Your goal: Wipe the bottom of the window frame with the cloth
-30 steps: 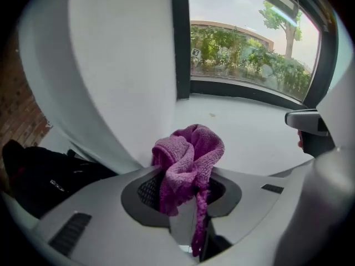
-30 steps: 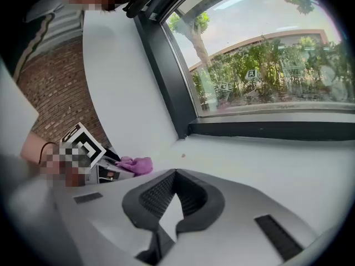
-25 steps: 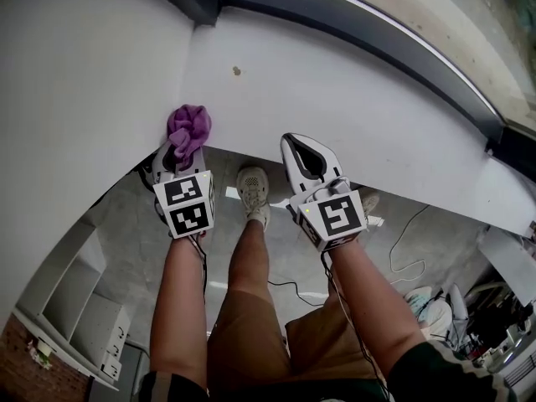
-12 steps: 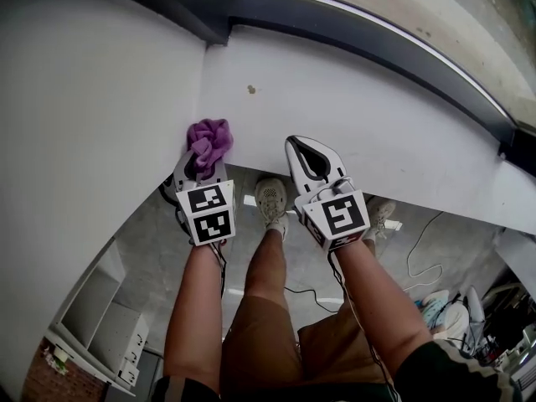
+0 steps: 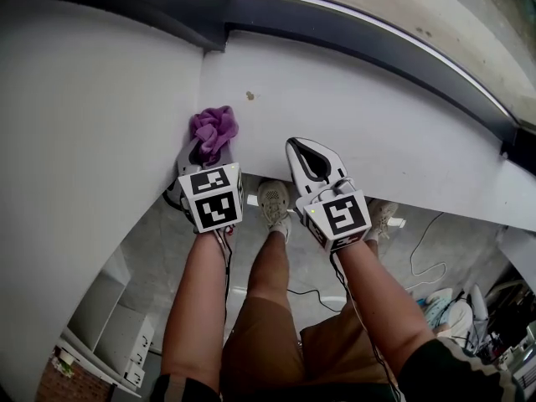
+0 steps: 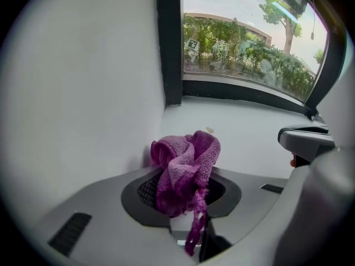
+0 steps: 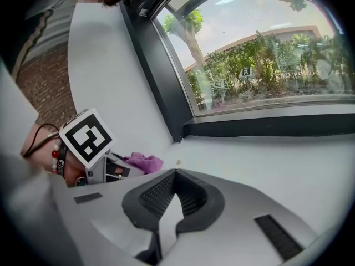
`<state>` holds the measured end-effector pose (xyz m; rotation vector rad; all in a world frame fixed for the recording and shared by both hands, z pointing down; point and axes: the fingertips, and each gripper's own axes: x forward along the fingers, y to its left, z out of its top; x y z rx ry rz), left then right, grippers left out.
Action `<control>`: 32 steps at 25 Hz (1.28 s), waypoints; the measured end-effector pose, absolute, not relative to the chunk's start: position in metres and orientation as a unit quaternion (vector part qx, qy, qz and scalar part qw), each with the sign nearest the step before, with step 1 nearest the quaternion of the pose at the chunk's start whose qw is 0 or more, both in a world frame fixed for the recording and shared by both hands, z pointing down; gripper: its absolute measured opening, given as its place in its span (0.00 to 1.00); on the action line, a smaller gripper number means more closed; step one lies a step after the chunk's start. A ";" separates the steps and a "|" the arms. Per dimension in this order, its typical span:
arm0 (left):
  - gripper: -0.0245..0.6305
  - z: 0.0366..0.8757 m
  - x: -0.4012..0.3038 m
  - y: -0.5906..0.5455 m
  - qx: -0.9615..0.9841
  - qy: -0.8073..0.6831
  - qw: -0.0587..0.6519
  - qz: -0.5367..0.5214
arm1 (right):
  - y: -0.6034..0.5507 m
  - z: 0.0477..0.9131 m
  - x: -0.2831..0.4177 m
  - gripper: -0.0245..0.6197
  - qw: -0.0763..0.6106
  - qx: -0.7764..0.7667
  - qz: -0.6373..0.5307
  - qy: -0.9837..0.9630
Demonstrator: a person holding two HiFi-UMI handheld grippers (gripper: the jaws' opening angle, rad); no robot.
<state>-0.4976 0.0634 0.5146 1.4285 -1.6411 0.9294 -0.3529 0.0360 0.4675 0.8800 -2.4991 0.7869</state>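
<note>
Little wiped yet, by the look of it. Gripped the purple cloth (image 5: 214, 128) tight in the left gripper (image 5: 205, 159), all bunched up, over the near edge of the white sill (image 5: 360, 115) and close by the side wall (image 5: 84, 99). Held the right gripper (image 5: 311, 156) pinched closed on nothing, just beside. Left to do, likely: reach across the sill to the dark bottom bar of the window frame (image 5: 360, 32) and rub along it. Saw a small brown speck (image 5: 249, 95) on the sill in between, and nothing else in the way.
</note>
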 end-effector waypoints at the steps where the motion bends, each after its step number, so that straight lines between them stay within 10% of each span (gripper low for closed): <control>1: 0.22 0.515 -0.496 0.056 0.562 -0.641 0.370 0.369 | 0.034 0.467 -0.352 0.06 0.184 0.314 0.284 -0.887; 32: 0.20 0.517 -0.461 -0.043 0.602 -0.629 0.316 0.376 | 0.000 0.457 -0.270 0.06 0.179 0.366 0.246 -0.879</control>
